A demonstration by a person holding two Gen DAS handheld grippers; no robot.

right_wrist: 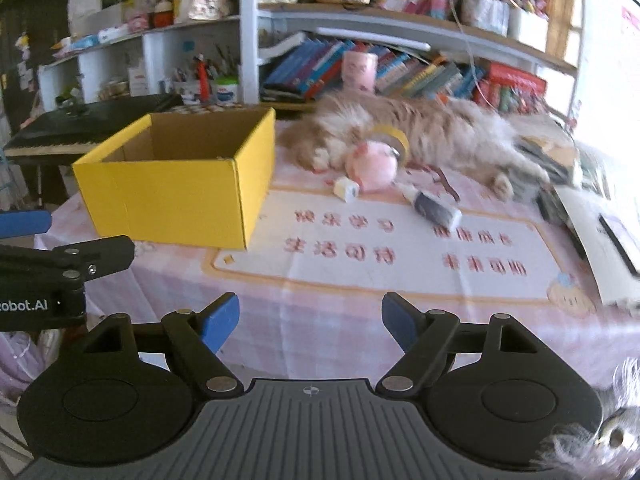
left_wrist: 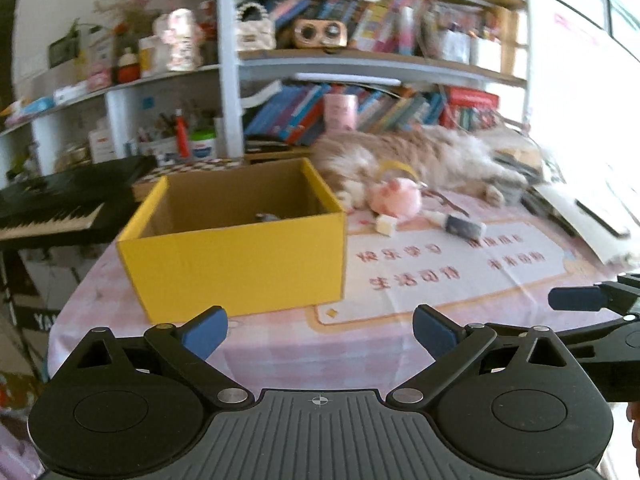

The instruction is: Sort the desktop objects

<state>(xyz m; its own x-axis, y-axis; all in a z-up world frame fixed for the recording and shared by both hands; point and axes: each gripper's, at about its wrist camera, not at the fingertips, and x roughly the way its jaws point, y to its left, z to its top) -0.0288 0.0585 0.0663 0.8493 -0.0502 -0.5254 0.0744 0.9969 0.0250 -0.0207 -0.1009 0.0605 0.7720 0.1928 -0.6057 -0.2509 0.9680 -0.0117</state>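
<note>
In the left wrist view the left tongs sit at the bottom centre of the frame, blue pads spread wide with nothing between them. In the right wrist view the right tongs are likewise wide open and empty at the bottom centre. Each view catches part of the other tool at its edge.

A yellow cardboard box stands open-topped on the surface, left of centre; a small dark object lies inside it against the near wall, too blurred to identify. The surface wears a pink checked cloth with a printed panel of red characters.

Right of the box, near the middle of each frame, lies a pink plush toy, with a small cream cube just beside it at its lower left. A grey tube lies tilted to the lower right of the plush. A roll of yellow tape stands behind the plush, against a fluffy cat stretched along the back of the surface. Bookshelves fill the upper part of both frames, and a keyboard sits at the left edge.
</note>
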